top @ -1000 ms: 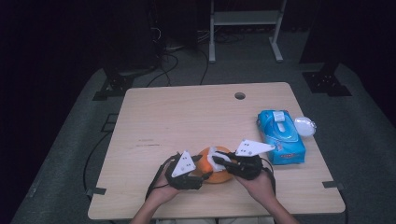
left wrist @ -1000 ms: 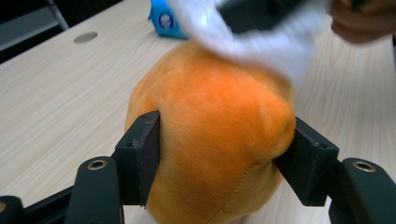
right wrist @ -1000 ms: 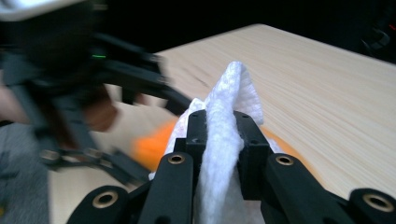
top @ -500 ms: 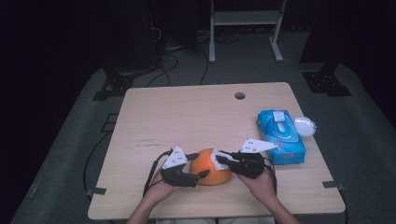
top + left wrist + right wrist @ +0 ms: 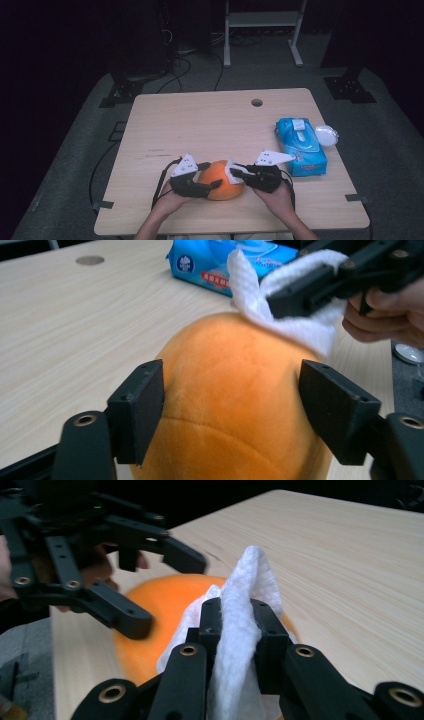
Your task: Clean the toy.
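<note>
An orange plush fruit [image 5: 222, 182] lies near the table's front edge. My left gripper [image 5: 212, 175] reaches over its left side from the person's left hand. In the left gripper view the fruit [image 5: 235, 390] sits between the jaws of this gripper [image 5: 232, 415], which have just been opening; the right pad stands just off the plush. My right gripper [image 5: 235, 172] is shut on a white wipe [image 5: 231, 169] and presses it on the fruit's top right. The right gripper view has the wipe [image 5: 245, 590] pinched in the jaws [image 5: 239, 625], with the fruit [image 5: 150, 610] behind.
A blue pack of wet wipes [image 5: 300, 145] lies at the table's right, with a round white lid [image 5: 326, 135] just beyond it. A cable hole [image 5: 257, 102] sits near the far edge of the wooden table [image 5: 200, 125].
The left gripper's jaws have spread wider around the orange fruit and the hand has shifted slightly left. The right gripper stays on the fruit with the wipe.
</note>
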A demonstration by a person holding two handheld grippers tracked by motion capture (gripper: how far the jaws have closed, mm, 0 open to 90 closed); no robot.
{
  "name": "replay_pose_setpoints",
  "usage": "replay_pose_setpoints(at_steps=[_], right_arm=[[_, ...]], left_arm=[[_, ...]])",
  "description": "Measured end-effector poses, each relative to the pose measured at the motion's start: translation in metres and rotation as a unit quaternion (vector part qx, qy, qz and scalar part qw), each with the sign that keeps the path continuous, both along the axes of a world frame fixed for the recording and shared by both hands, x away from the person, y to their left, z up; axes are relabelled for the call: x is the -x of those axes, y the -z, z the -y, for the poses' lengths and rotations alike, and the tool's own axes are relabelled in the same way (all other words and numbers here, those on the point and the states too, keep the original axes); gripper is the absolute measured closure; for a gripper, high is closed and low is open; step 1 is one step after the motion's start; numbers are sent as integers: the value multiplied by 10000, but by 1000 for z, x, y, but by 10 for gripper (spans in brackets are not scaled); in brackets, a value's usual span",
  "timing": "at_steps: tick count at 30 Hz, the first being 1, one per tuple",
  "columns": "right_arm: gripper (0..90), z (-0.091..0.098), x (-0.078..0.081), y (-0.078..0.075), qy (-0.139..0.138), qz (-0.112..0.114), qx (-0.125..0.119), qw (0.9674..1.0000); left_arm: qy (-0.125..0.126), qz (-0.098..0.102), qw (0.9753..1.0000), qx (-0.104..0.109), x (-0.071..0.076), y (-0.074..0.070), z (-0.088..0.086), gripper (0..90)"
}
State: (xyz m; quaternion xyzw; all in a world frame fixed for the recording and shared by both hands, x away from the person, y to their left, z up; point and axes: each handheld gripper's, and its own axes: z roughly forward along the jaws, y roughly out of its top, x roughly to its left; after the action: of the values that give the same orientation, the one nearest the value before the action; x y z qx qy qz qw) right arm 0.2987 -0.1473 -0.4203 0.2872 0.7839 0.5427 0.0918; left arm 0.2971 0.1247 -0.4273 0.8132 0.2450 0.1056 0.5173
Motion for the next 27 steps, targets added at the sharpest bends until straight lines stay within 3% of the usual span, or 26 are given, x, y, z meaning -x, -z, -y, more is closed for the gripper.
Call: replay_pose_setpoints(at_steps=[6, 11, 14, 15, 16, 20, 23, 27], right_arm=[[772, 12, -7, 6, 262, -192, 29, 9995], [771, 2, -2, 3, -9, -91, -109, 9999], [770, -2, -1, 3, -95, -46, -101, 9999], [770, -3, -1, 4, -105, -40, -85, 9999], [769, -2, -3, 5, -98, -76, -72, 9999], [769, 4, -7, 10, 69, -188, 5, 9998], [769, 10, -11, 15, 224, -368, 9, 9991], [768, 6, -8, 13, 143, -263, 4, 9996]], left_arm=[[21, -44, 10000, 7, -1, 1, -5, 299], [78, 130, 9999, 54, -2, -8, -5, 208], [104, 141, 9998, 60, -2, -5, -2, 203], [133, 122, 9998, 24, -2, -4, -3, 212], [142, 138, 9998, -51, -2, -2, -3, 286], [32, 95, 9997, -232, -3, -1, -6, 327], [22, 51, 9999, -131, -4, 1, -9, 331], [83, 63, 9999, 3, -4, -5, -5, 195]])
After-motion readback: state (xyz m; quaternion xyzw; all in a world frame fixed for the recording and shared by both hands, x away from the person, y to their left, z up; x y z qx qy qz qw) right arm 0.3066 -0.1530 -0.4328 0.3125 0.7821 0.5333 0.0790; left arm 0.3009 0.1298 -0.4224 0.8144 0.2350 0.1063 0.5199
